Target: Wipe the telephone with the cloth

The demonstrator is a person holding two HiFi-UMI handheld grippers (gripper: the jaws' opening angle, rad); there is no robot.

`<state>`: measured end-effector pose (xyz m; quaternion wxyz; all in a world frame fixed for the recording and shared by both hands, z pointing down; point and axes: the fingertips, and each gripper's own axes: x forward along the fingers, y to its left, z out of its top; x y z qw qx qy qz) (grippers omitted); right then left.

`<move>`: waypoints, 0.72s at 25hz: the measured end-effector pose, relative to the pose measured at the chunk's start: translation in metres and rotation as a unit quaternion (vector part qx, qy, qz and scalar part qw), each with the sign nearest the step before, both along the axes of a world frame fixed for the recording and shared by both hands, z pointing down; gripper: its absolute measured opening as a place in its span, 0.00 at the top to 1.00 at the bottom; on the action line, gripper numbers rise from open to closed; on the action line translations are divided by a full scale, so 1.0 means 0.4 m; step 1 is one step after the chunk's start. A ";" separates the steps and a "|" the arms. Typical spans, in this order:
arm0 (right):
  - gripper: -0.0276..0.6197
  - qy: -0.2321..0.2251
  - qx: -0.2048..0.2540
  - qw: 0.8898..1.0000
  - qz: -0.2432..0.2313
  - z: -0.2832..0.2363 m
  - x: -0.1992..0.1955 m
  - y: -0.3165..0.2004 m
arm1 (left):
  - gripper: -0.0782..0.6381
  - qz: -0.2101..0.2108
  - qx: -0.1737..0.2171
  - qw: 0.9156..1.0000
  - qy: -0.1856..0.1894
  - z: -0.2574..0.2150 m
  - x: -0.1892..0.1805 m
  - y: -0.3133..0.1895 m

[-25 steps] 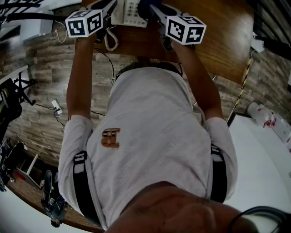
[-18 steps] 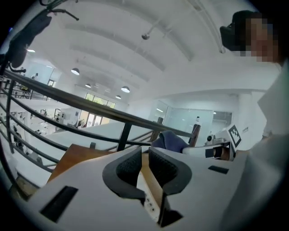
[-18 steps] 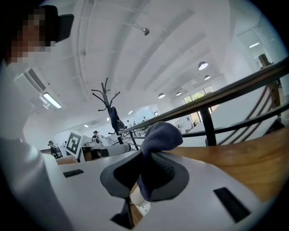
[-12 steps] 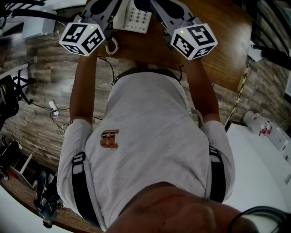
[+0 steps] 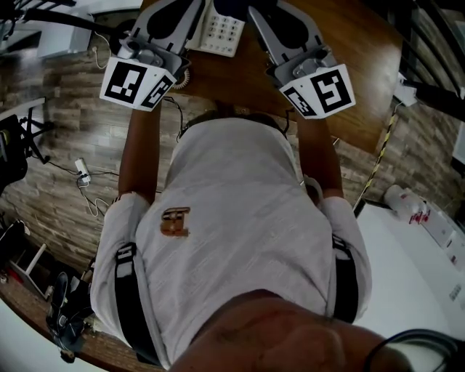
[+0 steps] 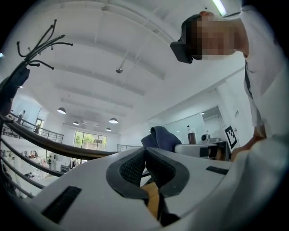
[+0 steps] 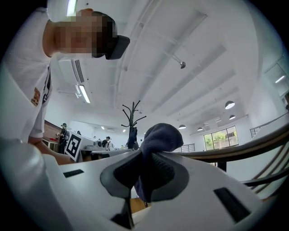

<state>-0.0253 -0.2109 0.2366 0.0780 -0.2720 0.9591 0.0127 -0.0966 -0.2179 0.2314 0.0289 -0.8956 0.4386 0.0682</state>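
The white telephone [image 5: 220,30] lies on the wooden table [image 5: 356,58] at the top of the head view, between the two grippers. Both grippers are tilted upward, so their own views show the ceiling. My right gripper [image 7: 143,159] is shut on a dark blue cloth [image 7: 158,135] that bulges above its pads. My left gripper [image 6: 144,155] is shut with nothing between its pads; the cloth [image 6: 160,137] shows just beyond it. In the head view the left gripper's [image 5: 168,22] and right gripper's [image 5: 282,25] tips run off the top edge.
The phone's coiled cord [image 5: 182,75] hangs at the table's near edge. The person's torso fills the middle of the head view. Cables and a plug [image 5: 84,173] lie on the plank floor at left. A white table [image 5: 418,276] stands at lower right.
Both grippers have tipped up and come nearer the head camera; their marker cubes have slid down the head view. More of the telephone is covered by the gripper bodies.
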 end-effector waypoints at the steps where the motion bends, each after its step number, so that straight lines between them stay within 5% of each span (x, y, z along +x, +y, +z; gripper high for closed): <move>1: 0.86 -0.003 0.005 1.000 -0.002 -0.005 0.002 0.004 | 0.86 0.000 0.003 1.000 0.000 -0.004 0.002 0.002; 18: 0.86 -0.021 0.010 0.999 -0.022 0.003 -0.005 0.038 | 0.87 -0.009 0.012 1.000 0.000 -0.009 0.010 0.032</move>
